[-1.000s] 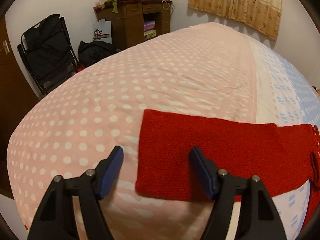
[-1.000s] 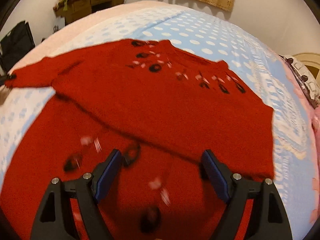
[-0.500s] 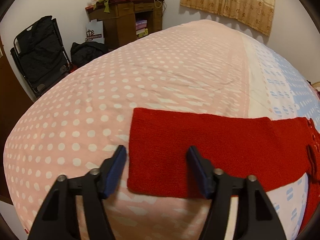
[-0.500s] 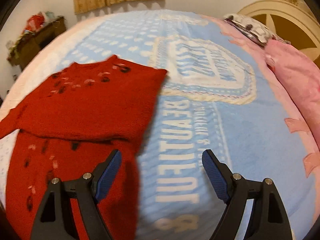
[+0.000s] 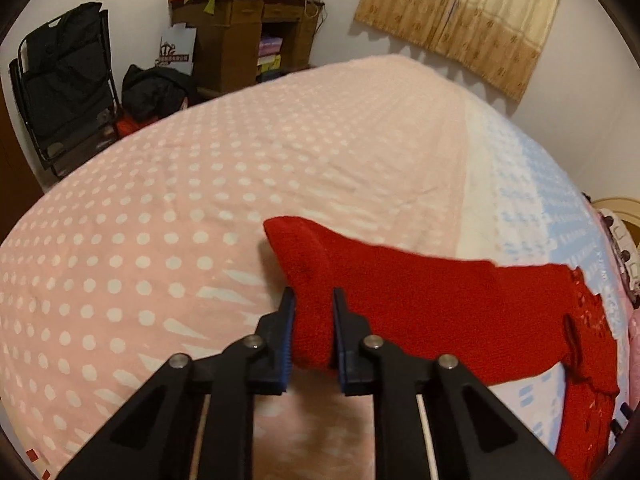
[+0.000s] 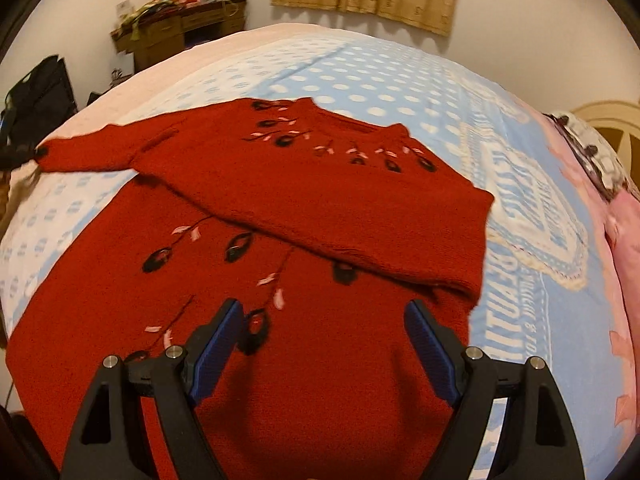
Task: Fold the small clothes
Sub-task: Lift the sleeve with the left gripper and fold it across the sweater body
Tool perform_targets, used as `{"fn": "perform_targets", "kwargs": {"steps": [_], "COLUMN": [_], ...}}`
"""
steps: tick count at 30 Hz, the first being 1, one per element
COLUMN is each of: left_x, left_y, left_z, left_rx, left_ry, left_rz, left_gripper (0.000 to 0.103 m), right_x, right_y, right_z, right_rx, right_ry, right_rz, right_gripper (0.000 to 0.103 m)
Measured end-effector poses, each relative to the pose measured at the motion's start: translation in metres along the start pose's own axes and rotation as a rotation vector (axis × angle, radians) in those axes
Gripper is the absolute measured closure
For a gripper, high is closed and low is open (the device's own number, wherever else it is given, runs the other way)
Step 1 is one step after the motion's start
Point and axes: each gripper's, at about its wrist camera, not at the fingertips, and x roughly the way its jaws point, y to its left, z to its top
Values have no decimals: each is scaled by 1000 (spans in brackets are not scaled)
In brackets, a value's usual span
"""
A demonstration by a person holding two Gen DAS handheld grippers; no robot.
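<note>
A red knit sweater (image 6: 320,208) with black and pink flower embroidery lies on the bed, its right sleeve folded across the chest. Its left sleeve (image 5: 420,292) stretches out onto the pink dotted cover. My left gripper (image 5: 314,304) is shut on the cuff end of that sleeve and lifts it off the bed. It shows small at the far left of the right wrist view (image 6: 24,154). My right gripper (image 6: 324,320) is open and empty, hovering over the sweater's lower body.
The bed cover is pink with white dots (image 5: 180,208) on the left and blue with lettering (image 6: 520,184) on the right. A pink pillow (image 6: 624,248) lies at the right edge. A wooden desk (image 5: 244,28), a black folding chair (image 5: 60,80) and a dark bag stand beyond the bed.
My left gripper has closed on the sleeve cuff and raised it. My right gripper swung out over the blue cover and is now back over the sweater, still open.
</note>
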Motion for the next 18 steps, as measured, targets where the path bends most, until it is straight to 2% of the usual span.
{"fn": "perform_targets", "kwargs": {"steps": [7, 18], "left_x": [-24, -75], "left_y": [-24, -117], "left_z": [18, 38], "left_rx": [-28, 43], "left_ry": [-70, -159], "left_rz": [-92, -285], "left_gripper": [87, 88], "right_x": [-1, -12], "right_y": [-1, -10], "right_z": [-3, -12], "right_rx": [14, 51], "right_ry": [-2, -20], "right_rz": [5, 17], "right_gripper": [20, 20]}}
